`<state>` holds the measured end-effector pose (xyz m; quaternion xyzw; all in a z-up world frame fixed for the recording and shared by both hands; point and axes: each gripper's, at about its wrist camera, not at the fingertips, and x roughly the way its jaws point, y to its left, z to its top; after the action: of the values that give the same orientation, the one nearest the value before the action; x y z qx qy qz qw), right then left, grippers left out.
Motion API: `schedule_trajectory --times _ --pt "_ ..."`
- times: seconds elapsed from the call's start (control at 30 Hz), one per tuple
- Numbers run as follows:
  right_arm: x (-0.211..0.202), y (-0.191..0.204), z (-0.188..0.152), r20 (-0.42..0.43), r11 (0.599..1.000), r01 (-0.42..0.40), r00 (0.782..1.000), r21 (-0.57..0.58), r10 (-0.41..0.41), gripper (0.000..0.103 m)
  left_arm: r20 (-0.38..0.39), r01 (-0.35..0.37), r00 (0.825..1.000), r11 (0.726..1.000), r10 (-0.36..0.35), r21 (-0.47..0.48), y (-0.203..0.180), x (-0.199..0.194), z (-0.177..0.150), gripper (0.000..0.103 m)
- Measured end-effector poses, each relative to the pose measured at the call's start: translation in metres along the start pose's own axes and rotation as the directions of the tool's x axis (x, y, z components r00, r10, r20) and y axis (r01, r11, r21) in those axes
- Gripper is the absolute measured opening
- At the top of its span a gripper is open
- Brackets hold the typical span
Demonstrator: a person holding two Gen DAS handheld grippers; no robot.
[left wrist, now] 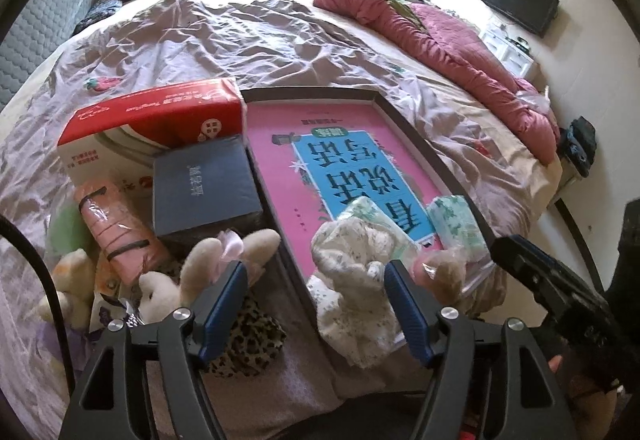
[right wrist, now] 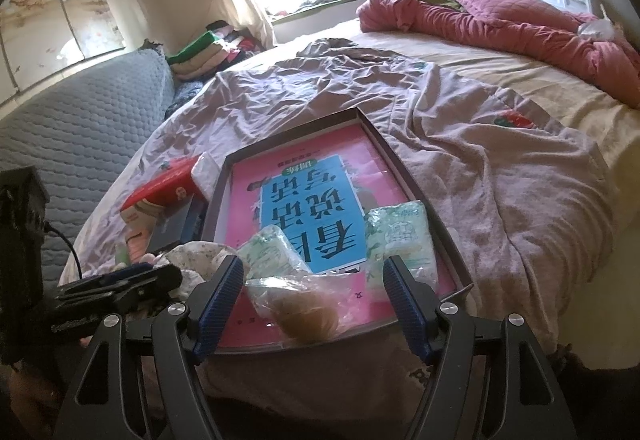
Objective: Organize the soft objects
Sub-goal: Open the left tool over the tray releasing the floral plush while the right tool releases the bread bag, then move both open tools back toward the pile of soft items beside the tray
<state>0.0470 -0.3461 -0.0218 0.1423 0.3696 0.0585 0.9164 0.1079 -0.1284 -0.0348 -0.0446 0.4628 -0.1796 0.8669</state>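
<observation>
Partly done, I'd say: two tissue packs (right wrist: pixel 402 236), a bagged bun (right wrist: pixel 298 304) and a floral cloth (left wrist: pixel 356 280) lie in the tray (right wrist: pixel 416 176); plush toys (left wrist: pixel 224 260) wait outside on the bed (left wrist: pixel 240 36). Left tongs (left wrist: pixel 314 278) and right tongs (right wrist: pixel 314 272) are spread, empty.

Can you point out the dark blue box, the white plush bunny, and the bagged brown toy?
Dark blue box (left wrist: pixel 204 190), left wrist view, lid centre.
White plush bunny (left wrist: pixel 160 292), left wrist view, head.
Bagged brown toy (right wrist: pixel 304 314), right wrist view, body.

Left gripper (left wrist: pixel 312 276) jaws apart, empty; right gripper (right wrist: pixel 314 270) likewise.
</observation>
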Motion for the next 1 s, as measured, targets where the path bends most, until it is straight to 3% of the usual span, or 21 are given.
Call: schedule_trajectory --times 0.2,0.63,1.0 --pt "-0.004 -0.002 0.002 0.013 1.000 0.000 1.000 0.012 0.000 0.074 -0.039 -0.038 0.998 0.997 0.041 0.071 -0.026 0.020 -0.006 0.074" --pt "-0.015 -0.017 0.008 0.046 0.998 -0.005 0.999 0.060 0.003 0.074 -0.062 0.000 0.998 0.993 0.007 0.120 -0.053 0.036 -0.007 0.074" --pt "-0.024 -0.020 0.011 0.066 0.998 -0.006 0.998 0.063 0.002 0.075 0.046 0.008 0.999 0.995 -0.013 0.099 -0.052 -0.003 0.007 0.079"
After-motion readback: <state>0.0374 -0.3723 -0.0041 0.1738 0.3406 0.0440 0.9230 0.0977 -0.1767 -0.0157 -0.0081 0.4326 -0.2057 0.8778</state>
